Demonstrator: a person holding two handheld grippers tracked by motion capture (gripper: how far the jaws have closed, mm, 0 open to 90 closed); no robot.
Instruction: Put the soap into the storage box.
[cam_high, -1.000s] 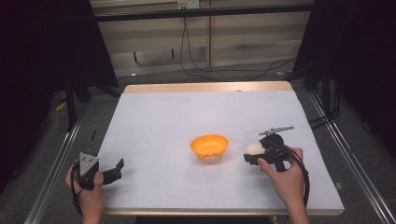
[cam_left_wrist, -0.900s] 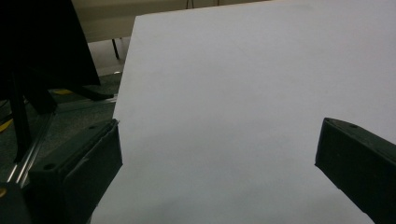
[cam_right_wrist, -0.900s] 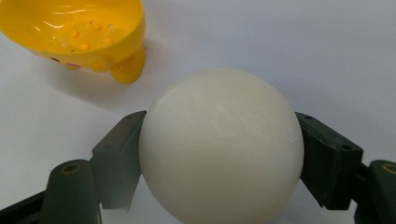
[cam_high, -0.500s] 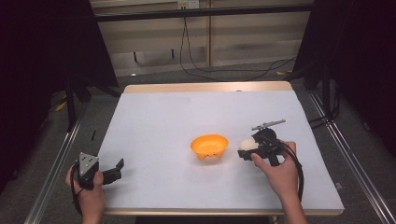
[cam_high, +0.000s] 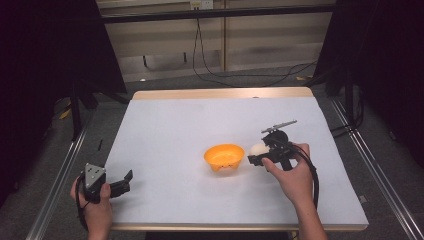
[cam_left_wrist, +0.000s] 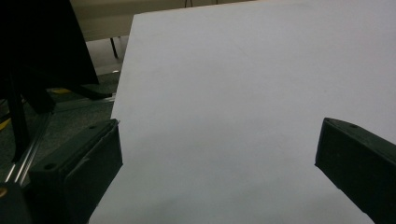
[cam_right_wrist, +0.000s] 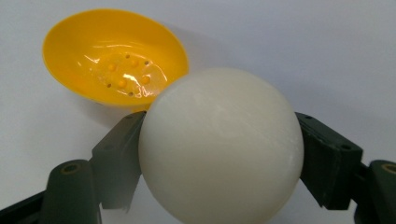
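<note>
An orange bowl (cam_high: 224, 157) sits near the middle of the white table; in the right gripper view the orange bowl (cam_right_wrist: 112, 56) is empty, with small holes in its bottom. My right gripper (cam_high: 257, 154) hangs just right of the bowl, shut on a white ball (cam_high: 258, 148). That ball (cam_right_wrist: 220, 144) sits squeezed between both black pads in the right gripper view, raised off the table. My left gripper (cam_high: 126, 181) rests at the table's front left corner, open, with nothing between its jaws; the left gripper (cam_left_wrist: 219, 154) looks across bare table.
The white table (cam_high: 200, 125) has a wooden far edge (cam_high: 220, 93). Metal rails (cam_high: 60, 175) run along both sides. Cables (cam_high: 210, 75) lie on the floor behind, and dark stands flank the table.
My right gripper has carried the white ball leftward and a little up, closer to the orange bowl. The left gripper has not moved.
</note>
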